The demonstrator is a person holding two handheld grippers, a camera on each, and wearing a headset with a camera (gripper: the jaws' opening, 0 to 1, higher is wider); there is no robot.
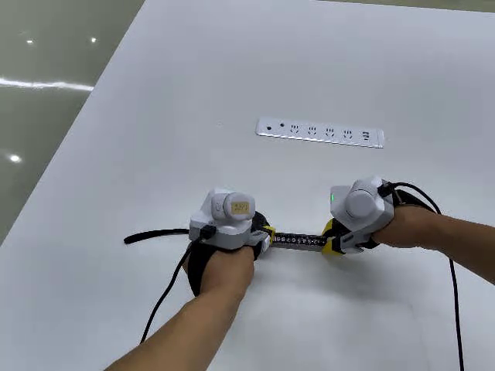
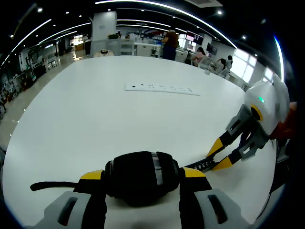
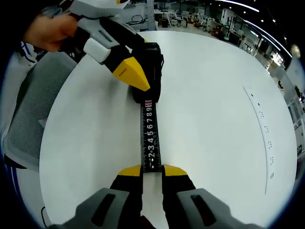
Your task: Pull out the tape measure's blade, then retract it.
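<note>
The black tape measure case (image 2: 143, 176) lies on the white table, clamped between the yellow-tipped jaws of my left gripper (image 2: 143, 179). In the head view the left gripper (image 1: 259, 236) sits at centre-left over the case (image 1: 261, 224). A short stretch of blade (image 3: 150, 136) with black numbers runs out from the case (image 3: 148, 71) to my right gripper (image 3: 151, 171), which is shut on the blade's end. The blade (image 1: 298, 240) spans the gap between the two grippers, and the right gripper (image 1: 331, 239) holds it at its right end. A black wrist strap (image 1: 155, 235) trails left from the case.
A white power strip (image 1: 319, 132) lies flat farther back on the table (image 1: 232, 93). Black cables (image 1: 452, 286) hang from both grippers. The table's left edge borders a glossy floor (image 1: 46, 93). An office chair (image 3: 38, 114) stands by the table in the right gripper view.
</note>
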